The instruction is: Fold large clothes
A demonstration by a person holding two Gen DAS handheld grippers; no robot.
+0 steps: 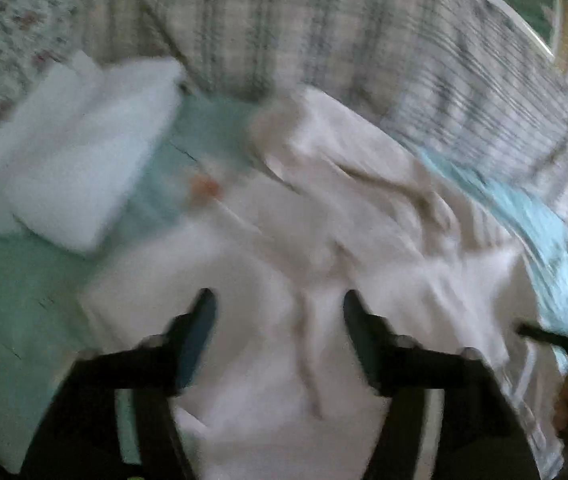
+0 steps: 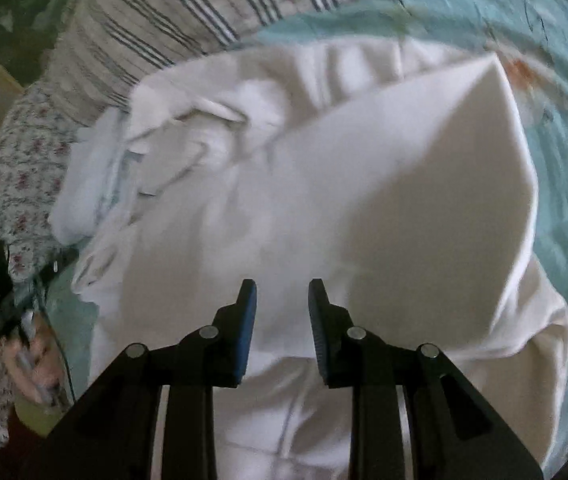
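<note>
A large white garment (image 1: 323,248) lies crumpled on a teal bed sheet (image 1: 8,288). In the left wrist view my left gripper (image 1: 280,300) is open above the garment, with nothing between its fingers; the view is blurred. In the right wrist view my right gripper (image 2: 282,286) is open over the same garment (image 2: 323,184), which has a folded flap with a pointed corner (image 2: 497,60) toward the upper right. The right gripper also shows at the right edge of the left wrist view (image 1: 563,340). The left gripper and the hand holding it show at the left of the right wrist view (image 2: 12,292).
A stack of folded white cloth (image 1: 68,160) lies on the sheet to the left of the garment. A striped blanket (image 1: 323,32) lies behind the garment. A floral cloth (image 2: 8,184) lies at the bed's side. The teal sheet (image 2: 563,140) has an orange print (image 2: 521,70).
</note>
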